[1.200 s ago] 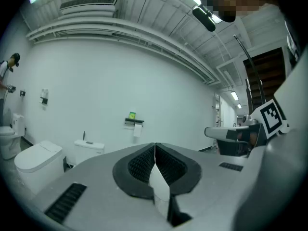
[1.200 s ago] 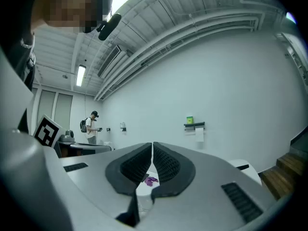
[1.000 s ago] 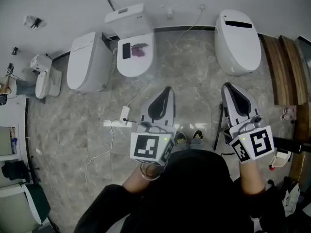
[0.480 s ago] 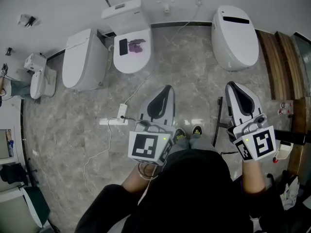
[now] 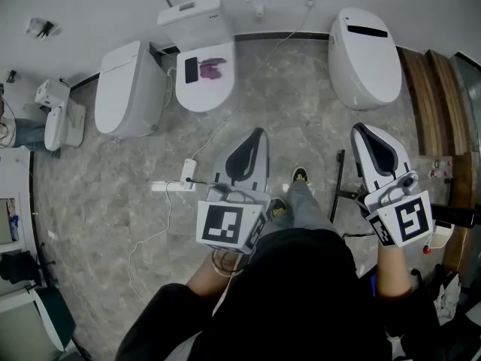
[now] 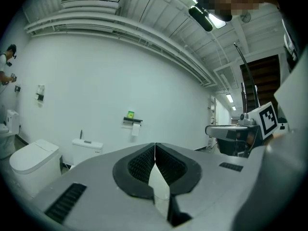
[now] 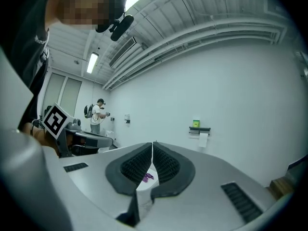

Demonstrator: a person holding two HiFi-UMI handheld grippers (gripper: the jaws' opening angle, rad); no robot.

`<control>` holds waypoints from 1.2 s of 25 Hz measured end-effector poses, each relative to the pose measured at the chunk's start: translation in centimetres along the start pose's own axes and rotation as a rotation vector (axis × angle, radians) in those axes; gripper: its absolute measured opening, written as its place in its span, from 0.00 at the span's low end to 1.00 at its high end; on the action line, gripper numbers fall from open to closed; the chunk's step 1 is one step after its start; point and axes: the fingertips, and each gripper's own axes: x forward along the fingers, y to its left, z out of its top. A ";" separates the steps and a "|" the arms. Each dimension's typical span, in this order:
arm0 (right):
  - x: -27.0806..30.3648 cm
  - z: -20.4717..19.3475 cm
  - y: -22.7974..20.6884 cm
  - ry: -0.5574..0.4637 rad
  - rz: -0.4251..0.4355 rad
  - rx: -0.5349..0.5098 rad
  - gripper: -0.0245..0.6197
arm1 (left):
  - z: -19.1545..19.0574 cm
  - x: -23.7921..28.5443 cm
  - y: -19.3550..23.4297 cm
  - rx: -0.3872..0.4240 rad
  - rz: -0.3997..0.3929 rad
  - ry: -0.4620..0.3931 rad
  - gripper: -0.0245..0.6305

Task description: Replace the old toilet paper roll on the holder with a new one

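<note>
Toilet paper roll (image 6: 135, 128) is hanging from its holder (image 6: 131, 121) on the white wall (image 6: 96, 81), with a small green item (image 6: 130, 114) sitting on top of the holder. It is hanging to the right of a toilet's tank (image 6: 86, 145) and well apart from both claws. The left claw (image 6: 154, 145) is pointing roughly level toward that wall, its ribbed pads (image 6: 142, 162) pressing together and gripping nothing. The right claw (image 7: 153, 143) is likewise closing pad to pad on nothing. From the head view, the person is standing on the marble floor (image 5: 113, 201), and three toilets are lining its far edge. The middle toilet (image 5: 201, 89) is carrying a purple item (image 5: 213, 68) and a dark flat item (image 5: 192, 71) on its lid.
</note>
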 end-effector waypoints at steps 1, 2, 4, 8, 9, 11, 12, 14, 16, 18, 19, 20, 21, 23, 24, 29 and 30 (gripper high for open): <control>0.3 -0.1 -0.3 0.002 -0.009 -0.005 0.07 | 0.1 0.2 0.2 0.001 0.004 0.000 0.07; 0.7 -0.2 -0.6 0.004 -0.017 -0.009 0.07 | 0.2 0.5 0.4 0.004 0.008 0.000 0.07; 1.5 -0.4 -1.4 0.003 -0.032 -0.015 0.07 | 0.4 1.2 0.8 0.012 0.013 0.003 0.07; 3.7 -0.7 -3.7 -0.009 -0.036 0.005 0.07 | 0.8 3.7 1.5 0.027 0.027 0.005 0.07; 4.4 -0.9 -4.4 -0.012 -0.032 0.010 0.07 | 0.9 4.5 1.7 0.030 0.031 0.004 0.07; 5.8 -1.3 -5.7 -0.013 -0.024 0.018 0.07 | 1.1 6.1 2.0 0.039 0.039 0.011 0.07; 6.6 -1.5 -6.4 -0.012 -0.019 0.022 0.07 | 1.2 7.0 2.2 0.043 0.043 0.019 0.07; 8.1 -1.7 -7.9 -0.015 -0.009 0.031 0.07 | 1.3 8.9 2.5 0.050 0.045 0.028 0.07; 9.5 -1.9 -9.6 -0.021 -0.004 0.035 0.07 | 1.5 11.0 2.8 0.054 0.045 0.028 0.07; 10.6 -2.3 -11.3 -0.023 -0.005 0.042 0.07 | 1.6 13.0 3.1 0.049 0.057 0.033 0.07; 11.0 -2.5 -12.2 -0.022 -0.011 0.046 0.07 | 1.6 13.8 3.2 0.048 0.066 0.040 0.07; 11.3 -2.7 -13.2 -0.022 -0.018 0.051 0.07 | 1.6 14.6 3.3 0.049 0.071 0.048 0.07; 11.6 -2.8 -14.2 -0.023 -0.027 0.057 0.07 | 1.7 15.3 3.3 0.052 0.071 0.053 0.07; 12.3 -2.9 -16.2 -0.035 -0.041 0.072 0.07 | 1.8 17.0 3.3 0.066 0.072 0.057 0.07; 12.5 -2.9 -17.1 -0.044 -0.044 0.082 0.07 | 1.8 17.8 3.4 0.075 0.075 0.061 0.07; 13.1 -4.0 -19.3 -0.046 -0.042 0.118 0.07 | 1.2 20.3 2.9 0.072 0.077 0.090 0.07; 13.2 -4.1 -19.6 -0.043 -0.044 0.126 0.07 | 1.2 20.7 2.8 0.071 0.074 0.093 0.07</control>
